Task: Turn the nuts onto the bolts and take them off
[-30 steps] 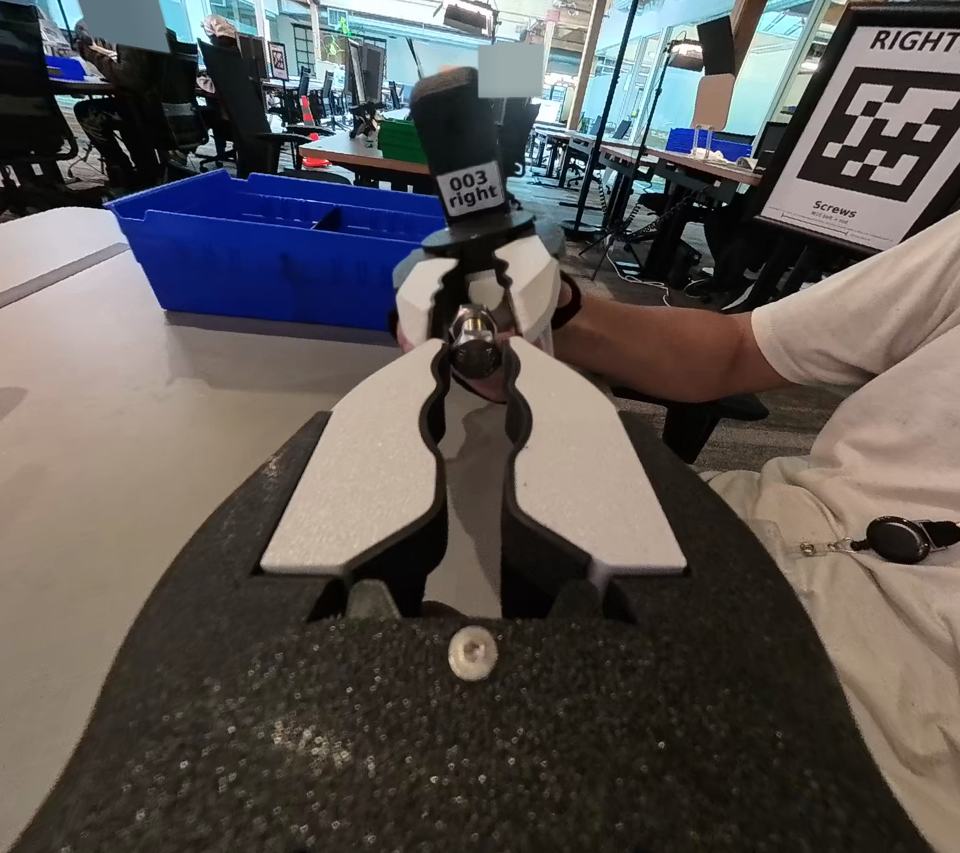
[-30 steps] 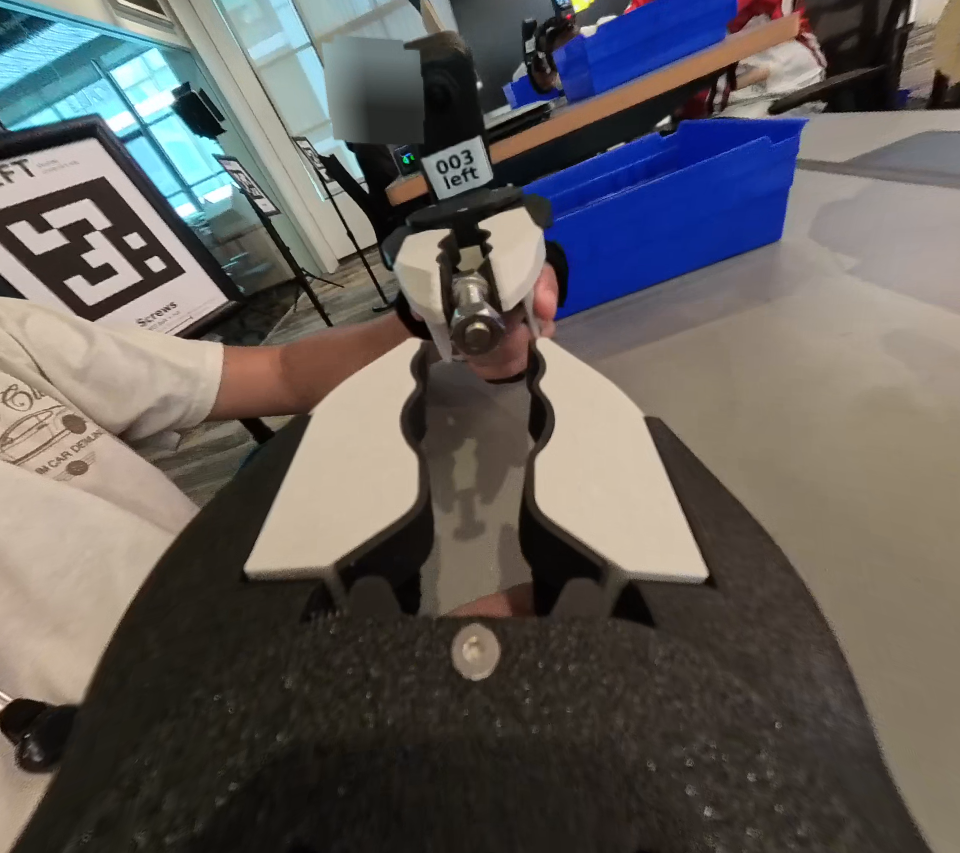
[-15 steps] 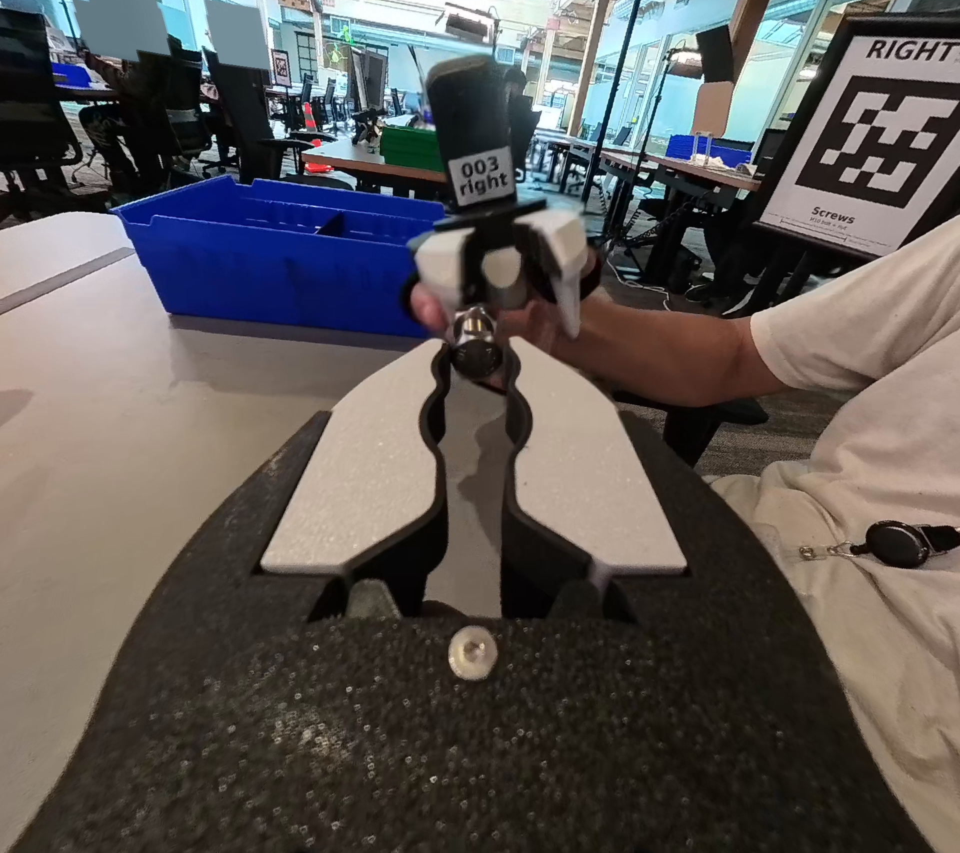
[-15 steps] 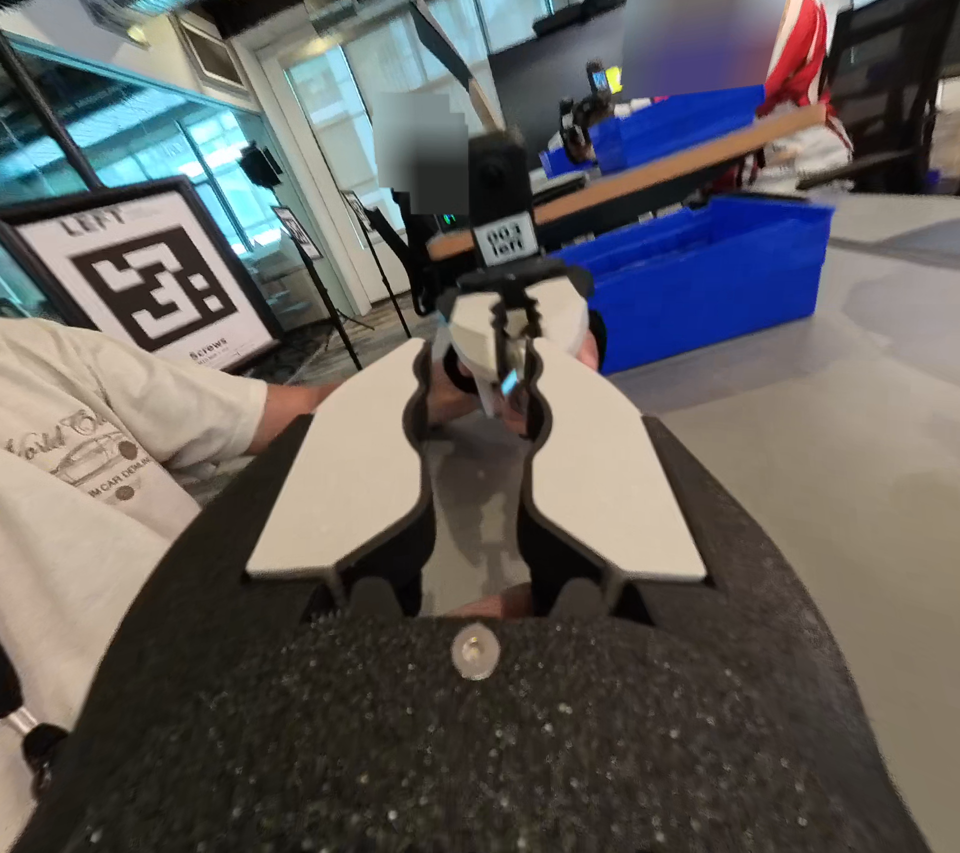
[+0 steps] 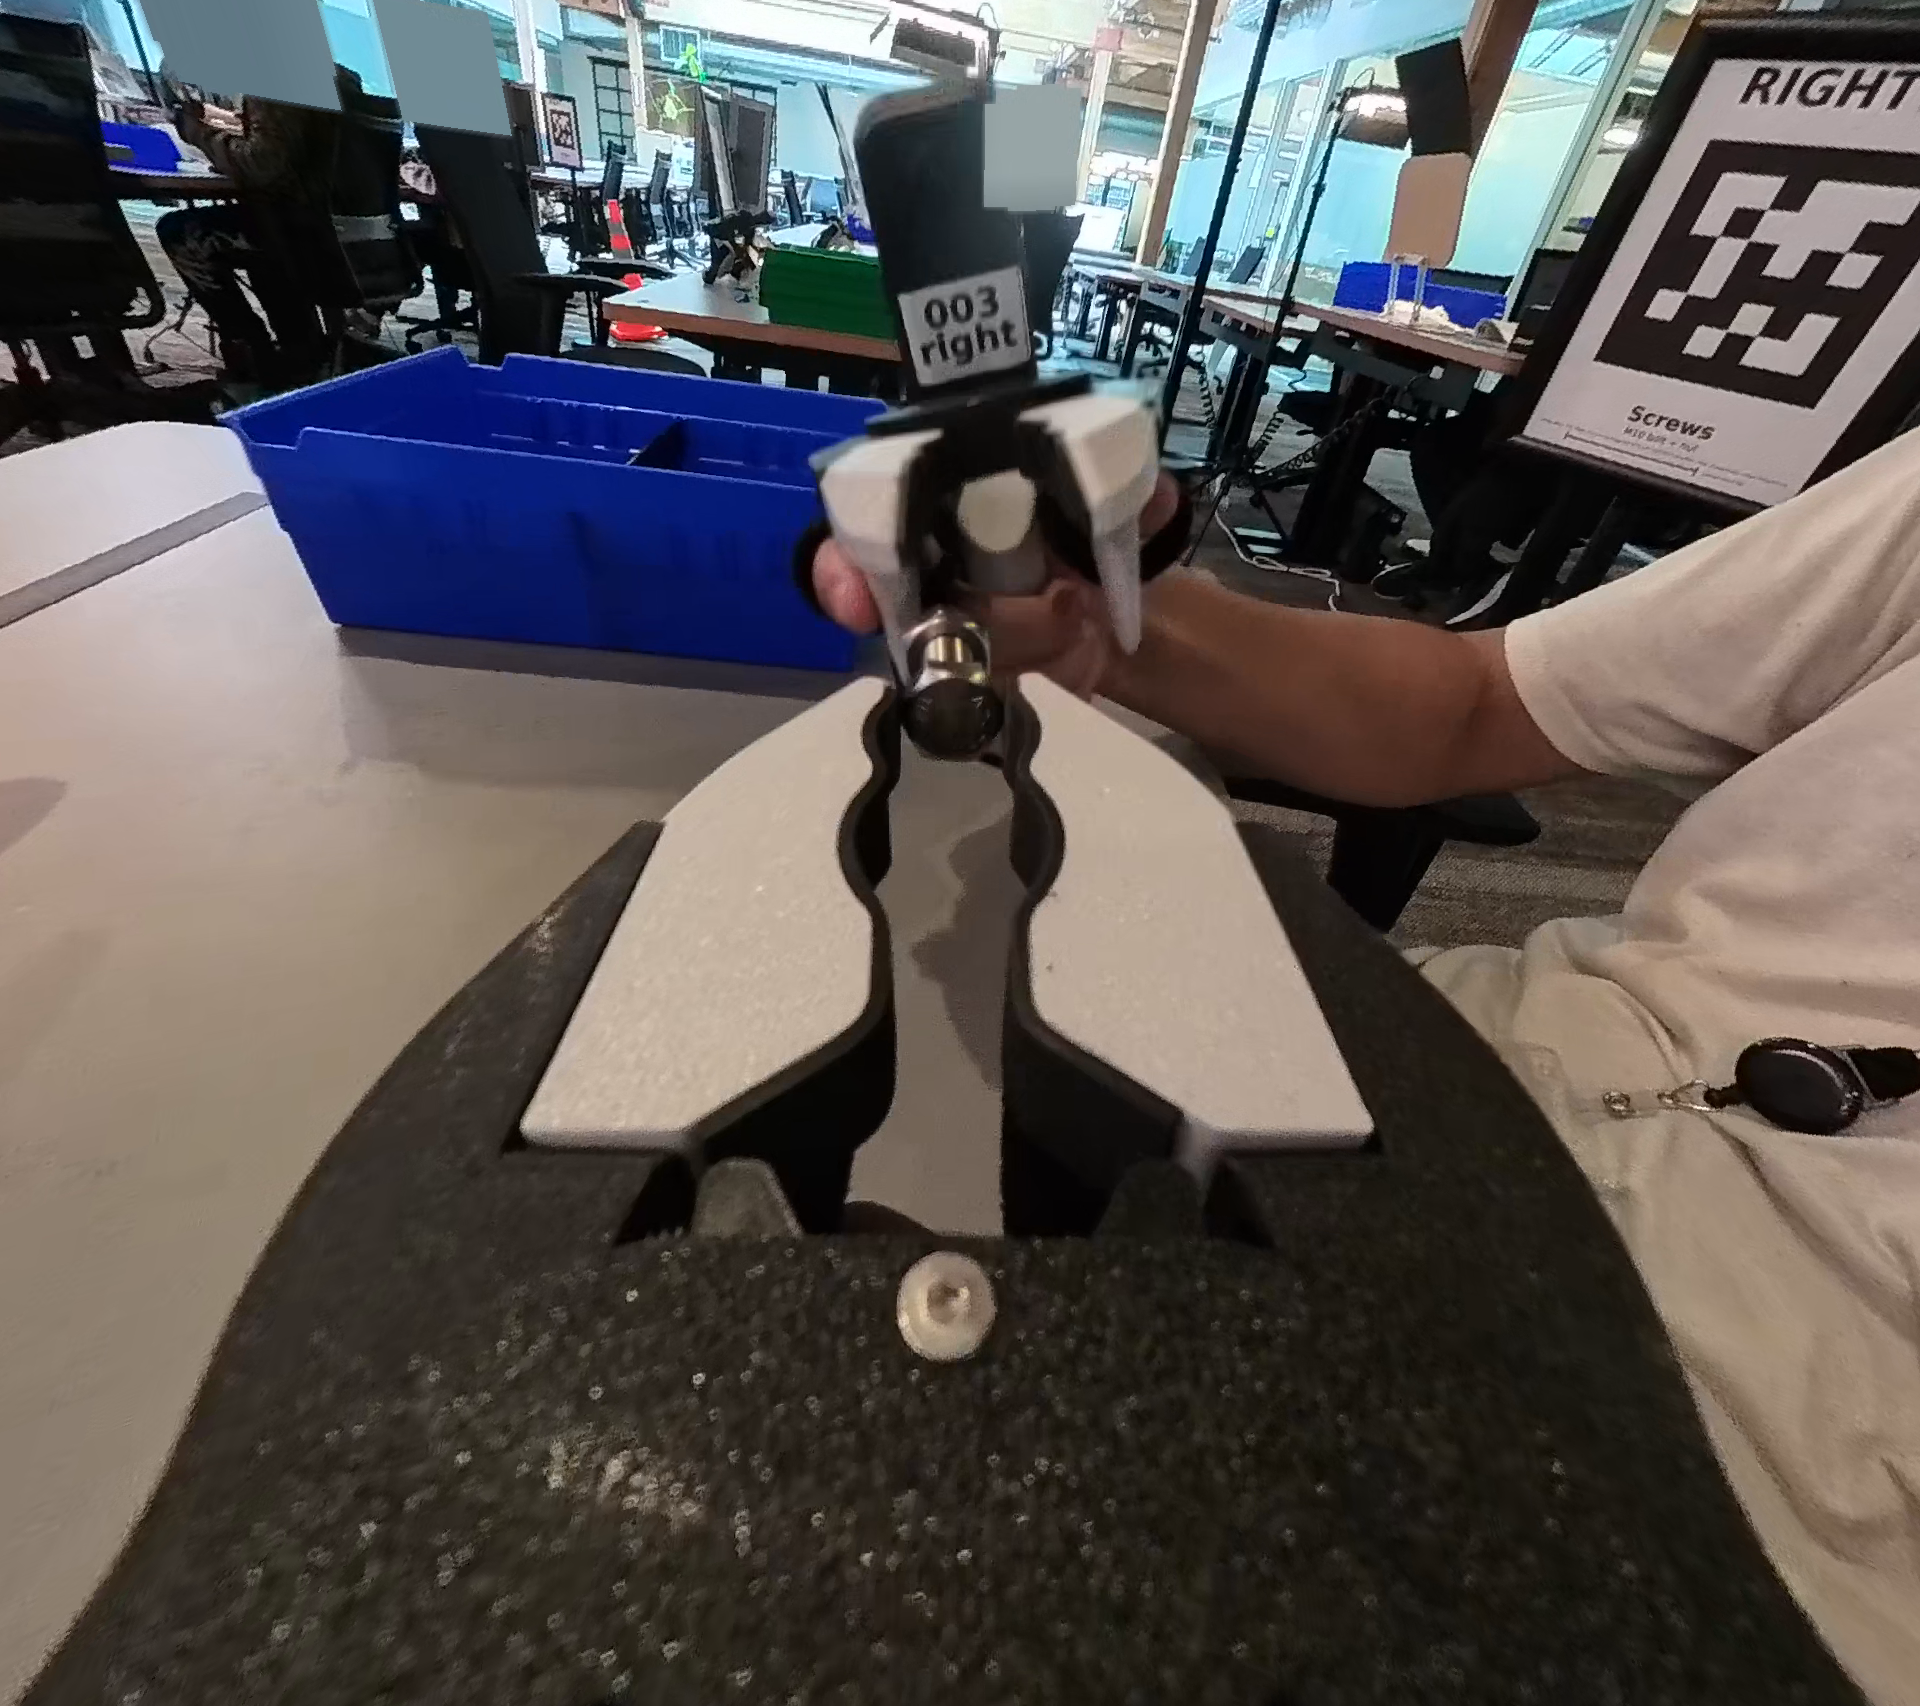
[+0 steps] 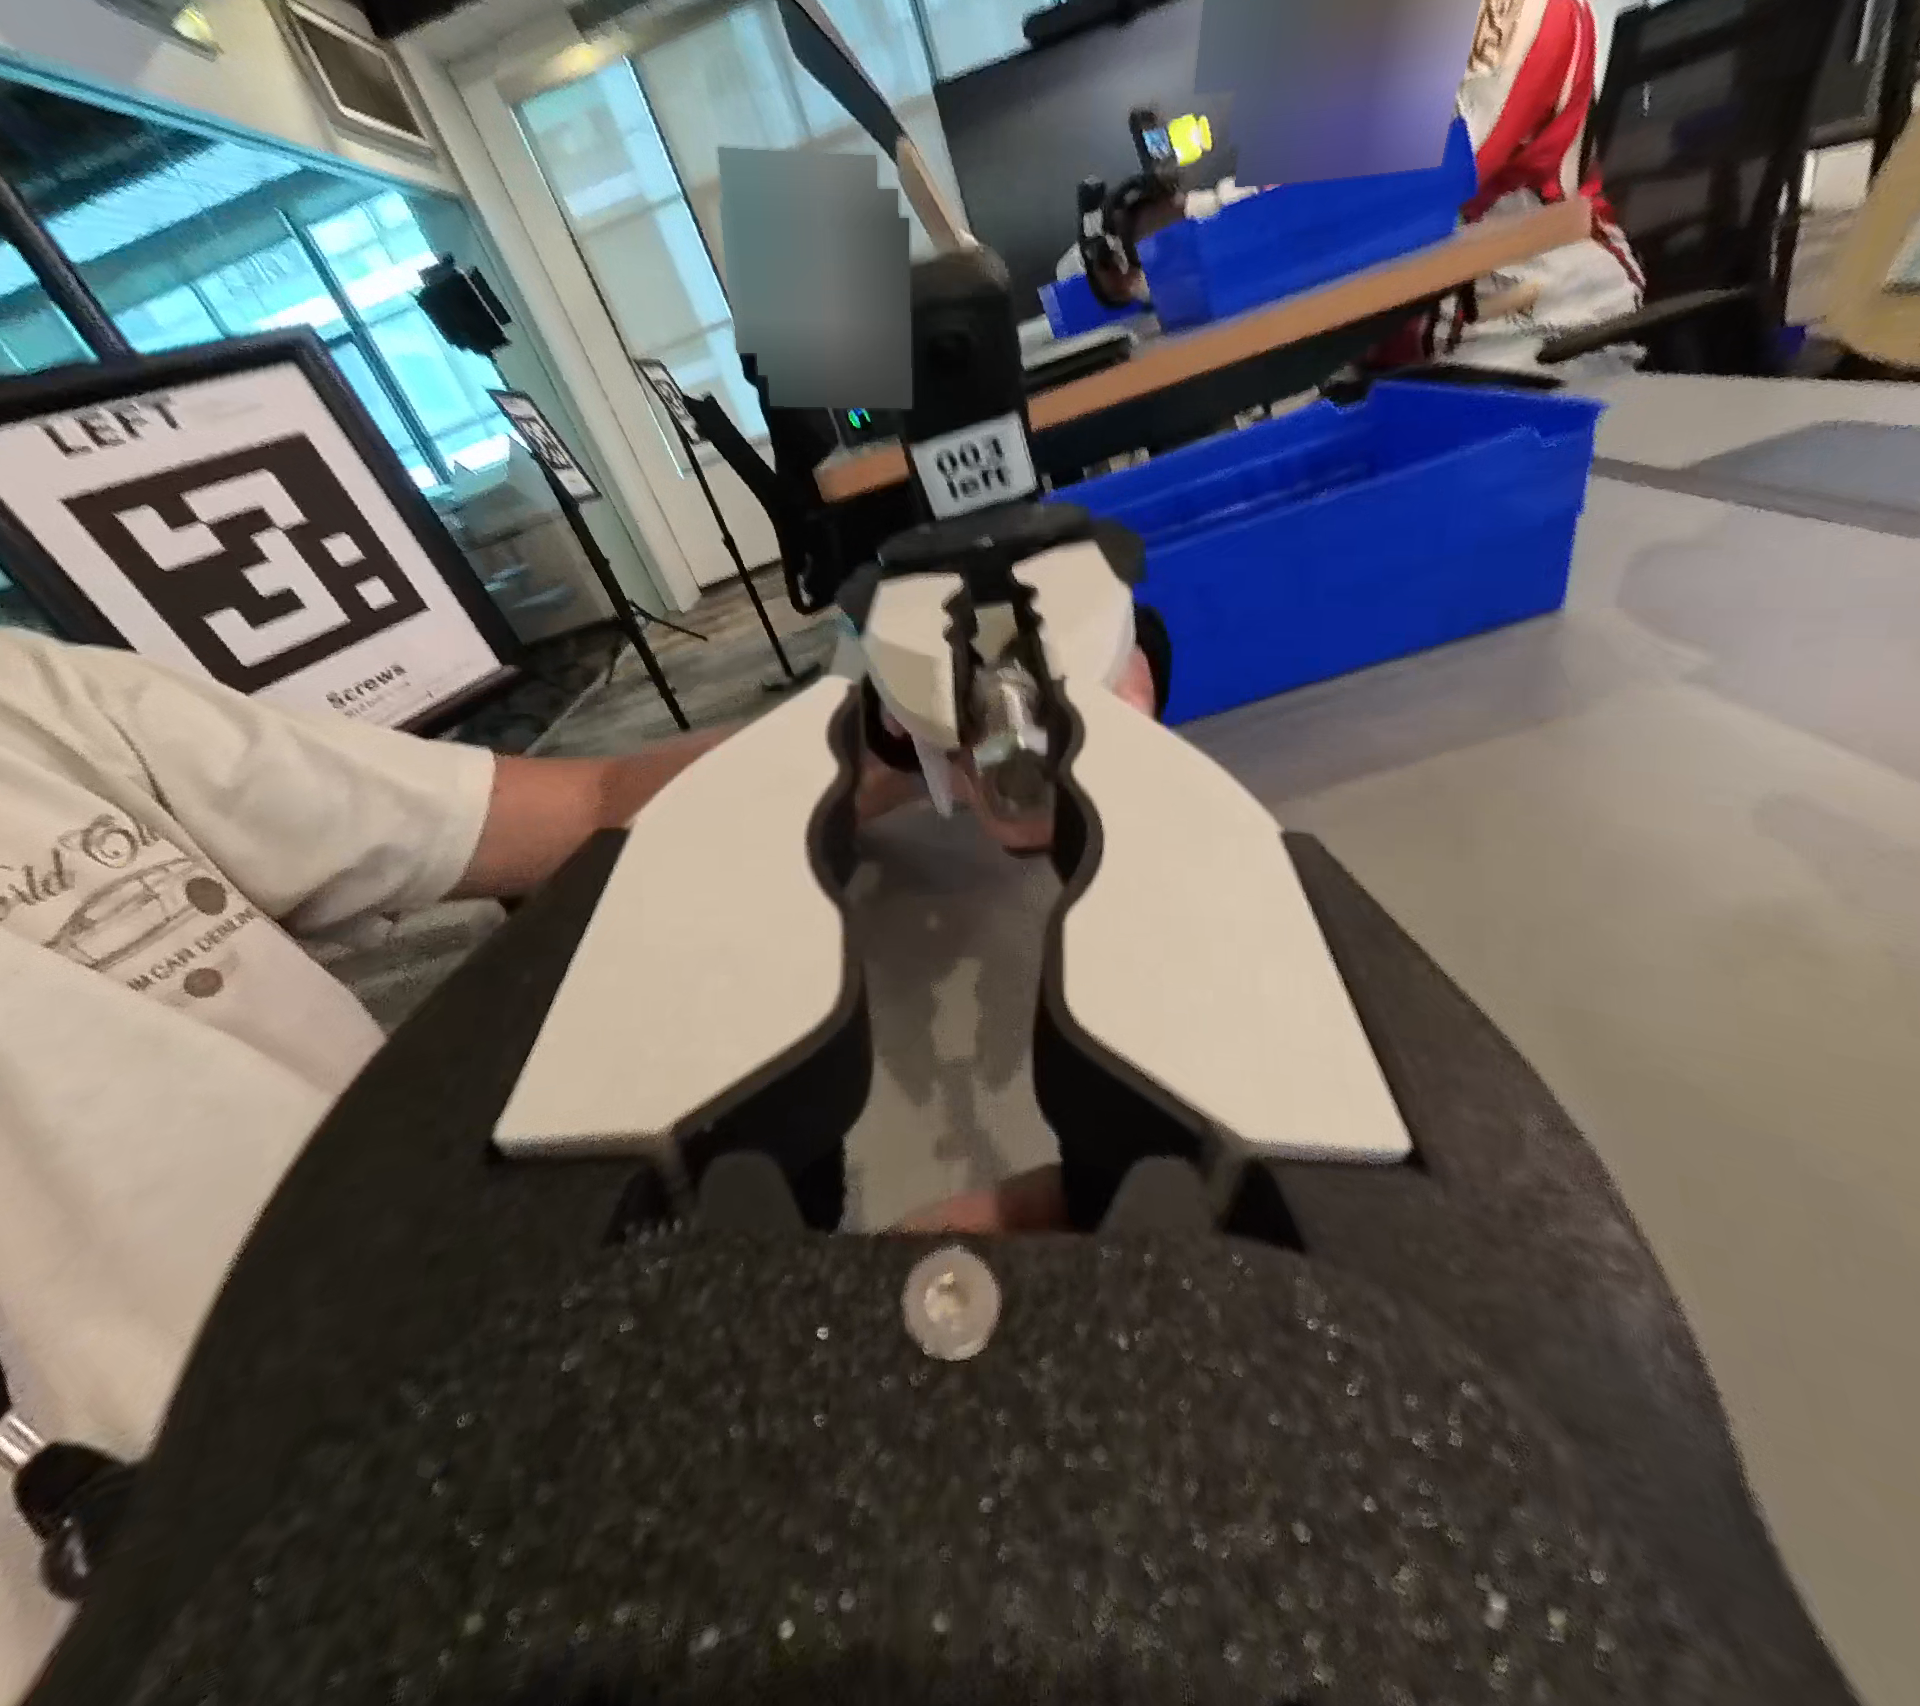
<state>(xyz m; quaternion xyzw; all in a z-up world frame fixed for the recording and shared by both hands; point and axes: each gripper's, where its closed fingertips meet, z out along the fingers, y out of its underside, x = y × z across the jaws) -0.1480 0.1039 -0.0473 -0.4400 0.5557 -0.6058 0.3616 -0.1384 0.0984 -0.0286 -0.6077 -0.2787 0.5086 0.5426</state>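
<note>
Currently left gripper (image 5: 948,726) is clamped on the steel bolt (image 5: 951,709). The nut (image 5: 938,650) sits on the thread just ahead, right gripper (image 5: 1013,648) spread wide, gripping nothing. Rigid, slick, light: grab 2 opposite nut flats squarely. Blue bin (image 5: 540,534) beyond, on worktop (image 5: 260,825).

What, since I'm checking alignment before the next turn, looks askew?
The right gripper is open and tilted, so the bolt held by the left gripper sits off-centre, near one finger. Nothing looks spilled or damaged.
</note>
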